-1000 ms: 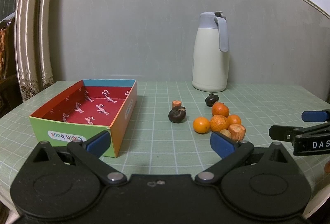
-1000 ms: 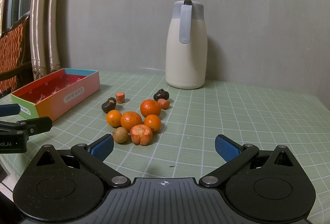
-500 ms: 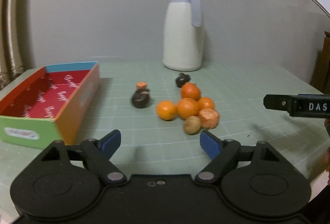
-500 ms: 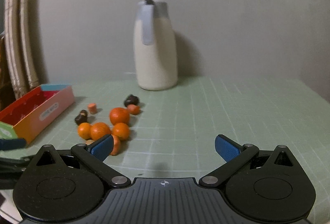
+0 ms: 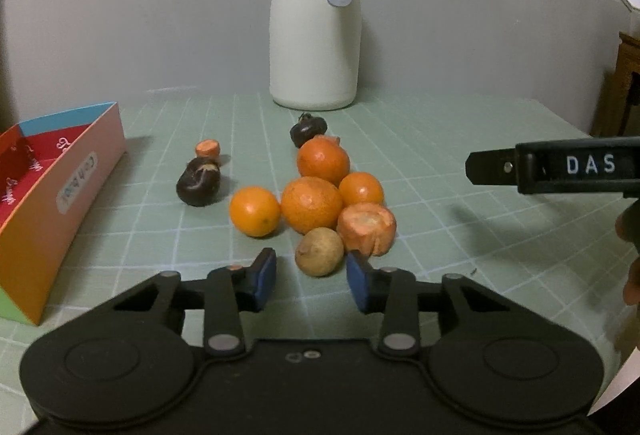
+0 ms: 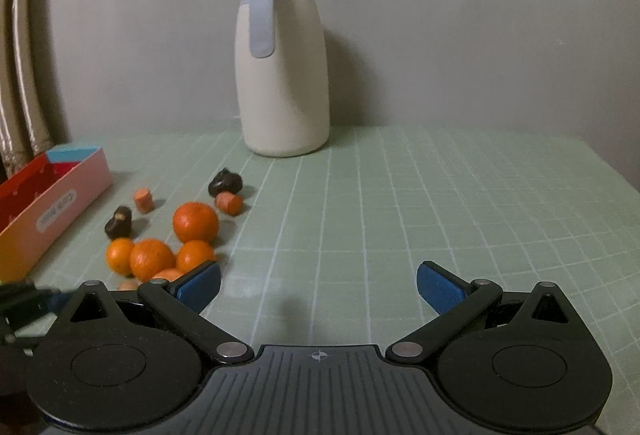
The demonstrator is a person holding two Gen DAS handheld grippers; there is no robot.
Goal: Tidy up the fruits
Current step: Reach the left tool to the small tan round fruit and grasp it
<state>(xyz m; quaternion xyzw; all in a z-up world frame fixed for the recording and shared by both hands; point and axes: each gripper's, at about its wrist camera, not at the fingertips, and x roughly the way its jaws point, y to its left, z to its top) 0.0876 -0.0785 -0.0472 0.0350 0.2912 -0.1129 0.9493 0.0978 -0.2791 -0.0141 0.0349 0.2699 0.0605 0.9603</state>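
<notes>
green gridded mat (image 5: 460,139) covers the table under a plain grey wall, and a cream jug (image 5: 315,23) with a grey lid and handle stands at the back of it. in front of the jug lies the fruit pile: four oranges (image 5: 311,205) bunched together, a cut carrot piece (image 5: 367,228) touching their near right side, and a small brown fruit (image 5: 319,251) at the near edge of the pile. a dark fruit (image 5: 308,129) sits between the jug and the oranges, with a small carrot bit (image 6: 229,203) just beside it; to the left of the oranges lie another dark fruit (image 5: 199,183) and a carrot stub (image 5: 207,148) behind it. further left of the jug stands a colourful cardboard box (image 5: 60,203) with a red inside. the left gripper (image 5: 311,279) is low over the mat with its blue pads (image 5: 266,277) partly spread; the brown fruit sits just ahead of the gap between them, near both tips, though whether the right pad touches it cannot be told. the right gripper (image 6: 318,283) has its fingers spread wide over bare mat, holding nothing, with the jug straight ahead and the fruit pile off beside its left pad (image 6: 199,283). in the left view its black side shows to the right of the pile.
</notes>
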